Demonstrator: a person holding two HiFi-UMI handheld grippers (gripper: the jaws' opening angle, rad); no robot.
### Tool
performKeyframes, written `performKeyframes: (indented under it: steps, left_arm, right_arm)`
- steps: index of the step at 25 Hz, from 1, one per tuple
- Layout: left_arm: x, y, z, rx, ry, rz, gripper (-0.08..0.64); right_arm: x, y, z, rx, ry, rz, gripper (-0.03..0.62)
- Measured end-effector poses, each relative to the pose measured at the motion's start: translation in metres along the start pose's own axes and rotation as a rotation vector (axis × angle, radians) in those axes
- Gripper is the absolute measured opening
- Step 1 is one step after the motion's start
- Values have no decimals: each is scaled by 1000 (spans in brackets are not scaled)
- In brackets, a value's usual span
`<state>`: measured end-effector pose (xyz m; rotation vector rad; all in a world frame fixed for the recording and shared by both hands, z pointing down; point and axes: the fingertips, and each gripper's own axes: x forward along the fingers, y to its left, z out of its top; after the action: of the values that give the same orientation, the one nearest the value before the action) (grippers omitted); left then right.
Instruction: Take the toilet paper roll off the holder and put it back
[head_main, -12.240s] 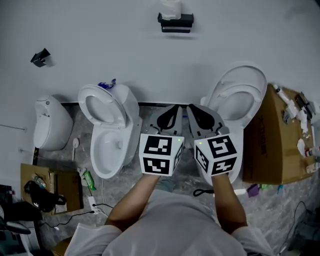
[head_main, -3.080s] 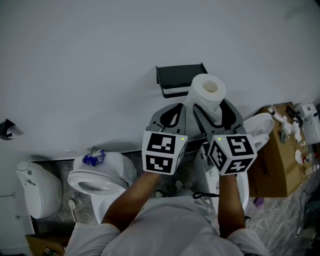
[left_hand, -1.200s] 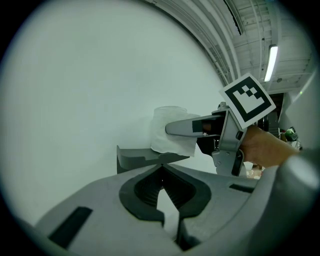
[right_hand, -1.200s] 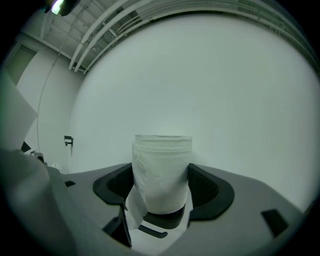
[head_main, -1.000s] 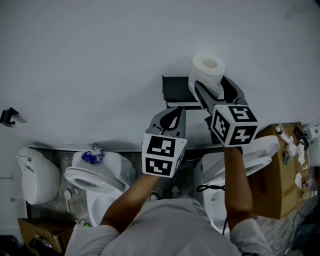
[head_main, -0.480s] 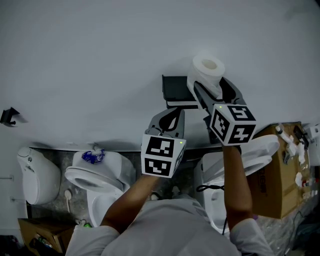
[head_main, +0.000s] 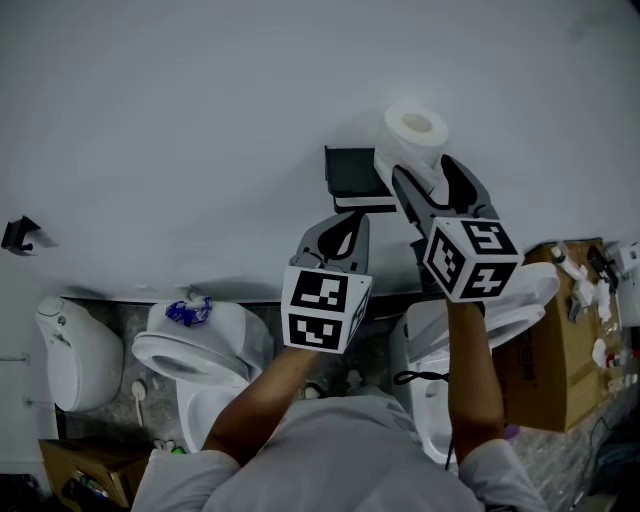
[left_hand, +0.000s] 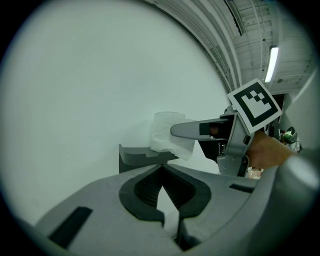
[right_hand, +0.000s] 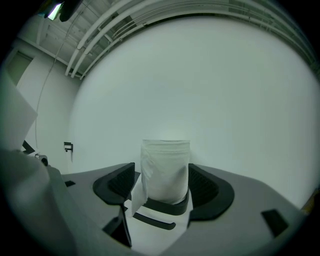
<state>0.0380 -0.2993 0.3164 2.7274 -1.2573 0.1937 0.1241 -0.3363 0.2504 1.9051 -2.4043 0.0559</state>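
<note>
Lifted higher than before, toilet paper roll (head_main: 415, 140) stands upright, pinched in right gripper (head_main: 422, 178). Holder (head_main: 350, 178) just beside it, to left. Left gripper (head_main: 348, 222) pressed together, empty, lower down.

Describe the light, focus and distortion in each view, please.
Head view: dim, flat light; the toilet paper roll is sharp. Left gripper view: fisheye, dark corners, a ceiling lamp glares. Right gripper view: fisheye too, the near left edge blurred.

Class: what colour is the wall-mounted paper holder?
Black holder, clearest in the head view.
</note>
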Motion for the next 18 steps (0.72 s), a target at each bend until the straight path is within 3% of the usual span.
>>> performKeyframes:
  steps: [2, 5, 18]
  left_arm:
    - [-2, -1, 1, -1, -3, -4, 5]
    - [-5, -1, 0, 0, -1, -9, 5]
    - [-27, -9, -1, 13, -6, -37, 5]
  right_arm:
    - [-4, 2, -2, 2, 1, -6, 324]
    - [-10, 6, -3, -2, -3, -23, 256]
    - [-49, 44, -18, -18, -2, -32, 176]
